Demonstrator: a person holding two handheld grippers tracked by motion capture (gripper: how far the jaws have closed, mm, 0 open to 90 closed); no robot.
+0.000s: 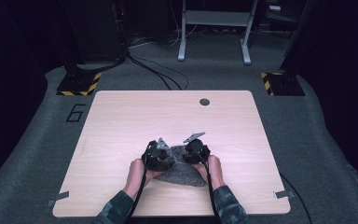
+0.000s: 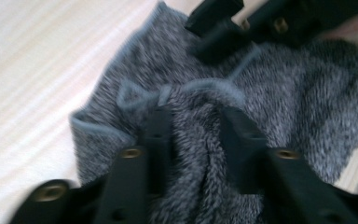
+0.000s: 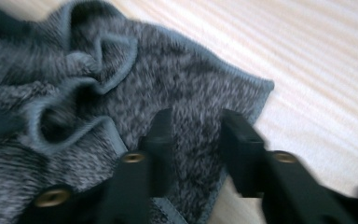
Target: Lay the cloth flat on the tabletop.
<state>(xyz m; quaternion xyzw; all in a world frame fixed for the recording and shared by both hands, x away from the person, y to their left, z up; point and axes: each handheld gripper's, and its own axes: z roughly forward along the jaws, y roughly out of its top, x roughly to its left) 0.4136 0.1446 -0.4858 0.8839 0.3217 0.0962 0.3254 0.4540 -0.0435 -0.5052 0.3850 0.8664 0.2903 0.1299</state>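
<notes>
A grey speckled knit cloth lies crumpled on the wooden table near its front edge. My left gripper sits on the cloth's left part, shut on a raised ridge of fabric that fills the gap between the jaws. My right gripper stands over the cloth's right corner. Flat fabric lies between its jaws, and the pads do not visibly press on it. From above, the left gripper and the right gripper sit close together over the cloth. The right gripper's jaws also appear across the cloth.
A dark round hole marks the table's far side. Bare wood surrounds the cloth on all sides. Beyond the table stand a metal frame, floor cables and striped floor plates.
</notes>
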